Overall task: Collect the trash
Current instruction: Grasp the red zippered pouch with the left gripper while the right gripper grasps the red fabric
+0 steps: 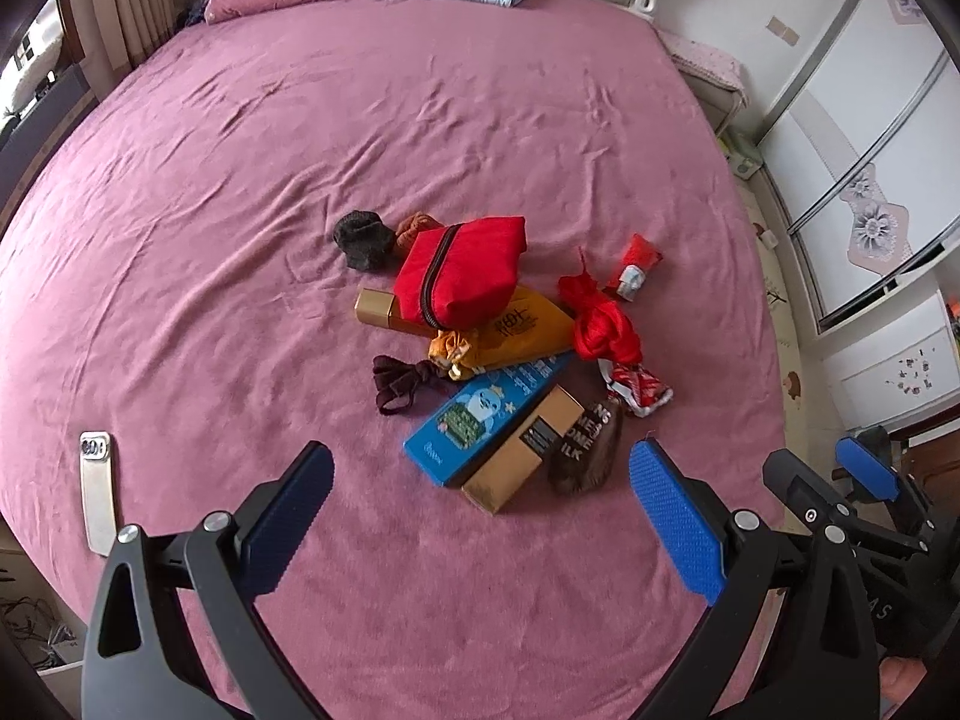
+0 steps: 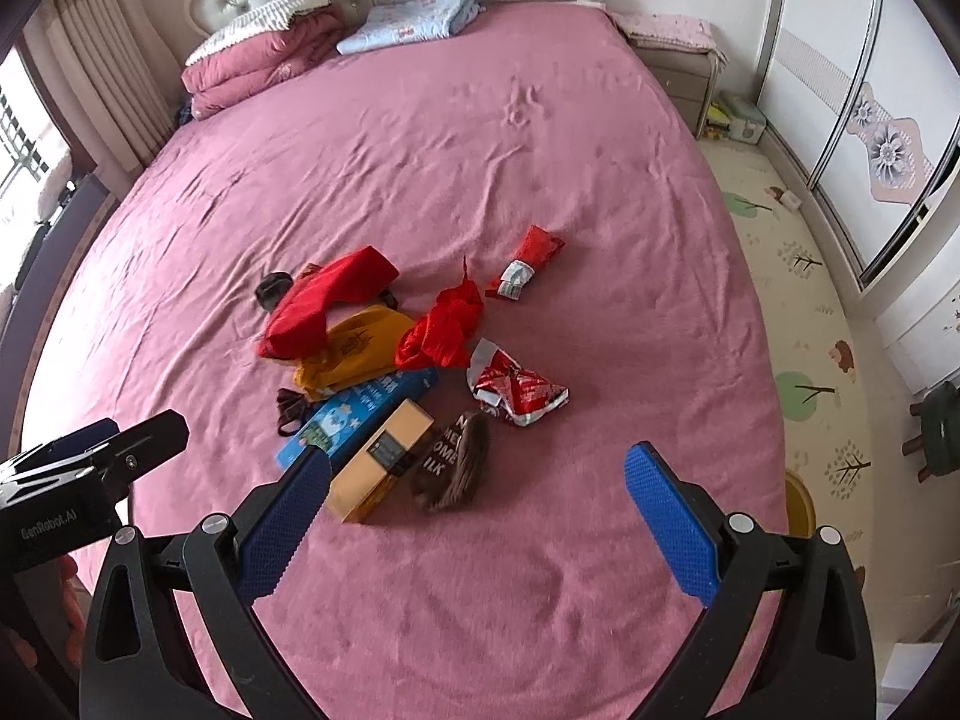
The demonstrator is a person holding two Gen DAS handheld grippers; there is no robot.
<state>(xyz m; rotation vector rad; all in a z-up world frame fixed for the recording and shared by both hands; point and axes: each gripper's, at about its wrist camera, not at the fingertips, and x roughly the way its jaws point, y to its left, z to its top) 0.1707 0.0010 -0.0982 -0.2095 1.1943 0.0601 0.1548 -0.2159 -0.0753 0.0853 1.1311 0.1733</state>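
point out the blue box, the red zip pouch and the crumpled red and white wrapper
blue box [image 1: 480,423], left wrist view, on the printed top face
red zip pouch [image 1: 465,270], left wrist view, on the red fabric side
crumpled red and white wrapper [image 2: 519,390], right wrist view, on its red middle

Open pink bedsheet surrounds a central clutter pile; the gold box and brown wrapper form its near edge, with bare sheet before them.
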